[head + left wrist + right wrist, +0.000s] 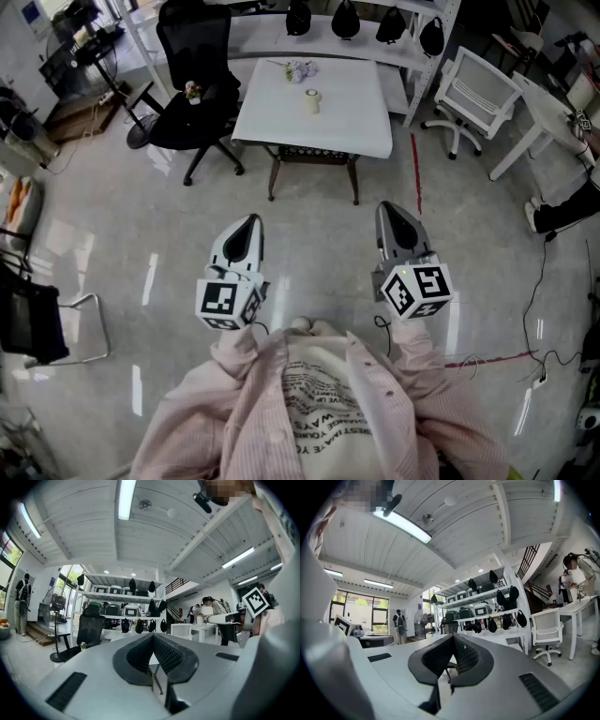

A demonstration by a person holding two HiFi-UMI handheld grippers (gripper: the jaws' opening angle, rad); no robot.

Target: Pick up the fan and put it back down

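— How did the two tools stand?

— Both were clenched on nothing. The left gripper (153, 637) had its ribbed black pads (171, 656) pressed together into a pointed wedge, set in a smooth grey shell. The right gripper (452, 637) showed the same closed wedge, with only air ahead of its tip.

— And seen from above?

— The left gripper (250, 223) and the right gripper (387, 210) were held out level over the floor, side by side and apart. Each was a tapering teardrop shell ending in a boxy cube (225, 302) printed with black and white squares. Behind them came the sleeves of a pale pink, finely striped shirt (244, 394).

— Where was the fan?

— Well ahead of both tools, with neither touching it. The fan (313, 101) was a small cream thing with a rounded top, standing upright near the middle of the table (356, 122). It was too small for any blades to show. The table wore a smooth white cloth that hung over its edges, and it stood on thin dark legs. A small pale bunch (298, 68) lay further back on the same cloth.

— What lay around it?

— The grey floor (122, 234) was glossy and streaked with reflected light. A black mesh-backed chair (192, 56) stood on castors at the table's left. A white slatted chair (473, 89) stood off to the right, and a thin red line (415, 173) ran along the floor near the table's right front corner.
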